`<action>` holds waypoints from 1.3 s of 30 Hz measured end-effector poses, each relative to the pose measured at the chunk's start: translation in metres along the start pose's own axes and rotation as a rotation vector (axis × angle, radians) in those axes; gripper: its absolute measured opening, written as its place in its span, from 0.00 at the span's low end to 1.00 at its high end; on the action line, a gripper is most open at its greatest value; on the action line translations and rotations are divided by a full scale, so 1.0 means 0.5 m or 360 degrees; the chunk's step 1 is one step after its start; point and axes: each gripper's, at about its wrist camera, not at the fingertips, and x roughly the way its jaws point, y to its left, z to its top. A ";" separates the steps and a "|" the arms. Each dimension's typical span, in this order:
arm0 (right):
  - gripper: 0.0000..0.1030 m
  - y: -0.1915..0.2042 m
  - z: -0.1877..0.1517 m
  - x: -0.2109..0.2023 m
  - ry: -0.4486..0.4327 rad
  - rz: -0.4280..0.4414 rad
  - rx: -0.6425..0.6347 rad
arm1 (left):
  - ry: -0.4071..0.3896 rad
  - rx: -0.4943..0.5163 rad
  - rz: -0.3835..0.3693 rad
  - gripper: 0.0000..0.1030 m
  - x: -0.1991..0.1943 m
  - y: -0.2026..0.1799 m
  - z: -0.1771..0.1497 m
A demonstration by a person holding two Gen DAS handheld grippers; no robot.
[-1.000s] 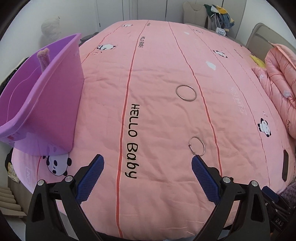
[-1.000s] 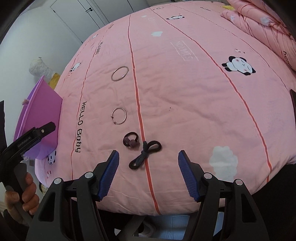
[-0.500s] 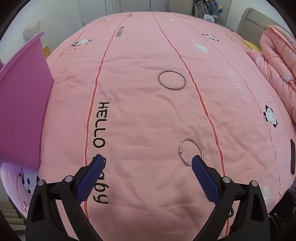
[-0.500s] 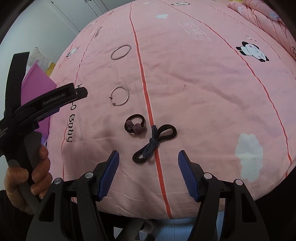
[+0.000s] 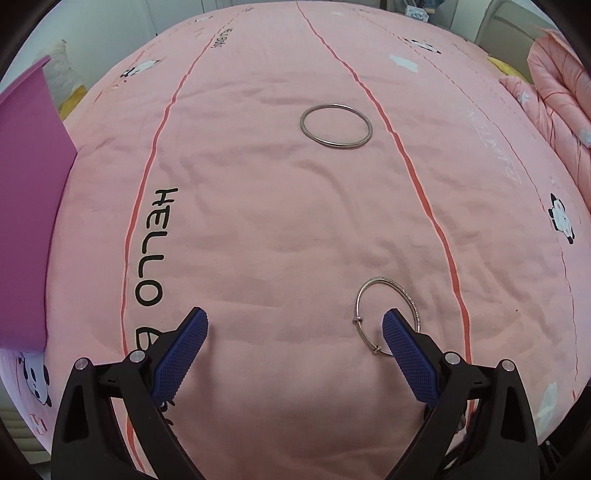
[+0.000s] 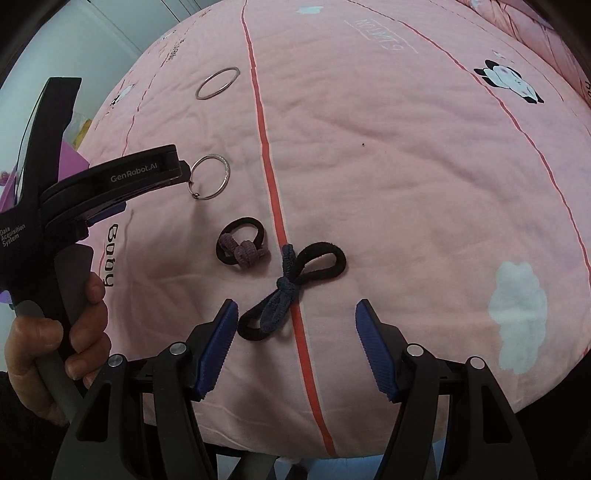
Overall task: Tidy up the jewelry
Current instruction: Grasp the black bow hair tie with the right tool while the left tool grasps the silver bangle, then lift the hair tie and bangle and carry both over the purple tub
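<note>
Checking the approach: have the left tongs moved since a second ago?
Yes. The left tongs have come down toward the thin bangle, off the purple bin.

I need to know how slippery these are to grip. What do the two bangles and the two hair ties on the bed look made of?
Plain bangle: looks like polished metal, smooth and silvery. Thin bangle: likely metal too, with a textured rim and small beads. Knotted hair tie and looped hair tie: probably elastic covered in matte, ribbed fabric.

A home bedroom: pink panda quilt (image 5: pixel 280 229), wardrobe doors (image 5: pixel 177 11).
</note>
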 end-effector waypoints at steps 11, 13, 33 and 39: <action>0.62 0.008 0.002 0.022 -0.0003 -0.0060 -0.0050 | 0.0008 0.0083 0.0070 0.94 0.050 -0.015 -0.009; 0.62 0.015 -0.001 0.025 -0.0006 -0.0089 -0.0074 | -0.0003 0.0092 0.0079 0.94 0.053 -0.017 -0.009; 0.13 0.052 -0.018 0.010 -0.0041 -0.0135 -0.0170 | -0.0085 0.0213 0.0058 0.07 0.008 -0.068 -0.041; 0.12 0.051 -0.026 -0.004 -0.0051 -0.0102 -0.0167 | -0.0098 0.0205 0.0041 0.06 -0.010 -0.059 -0.040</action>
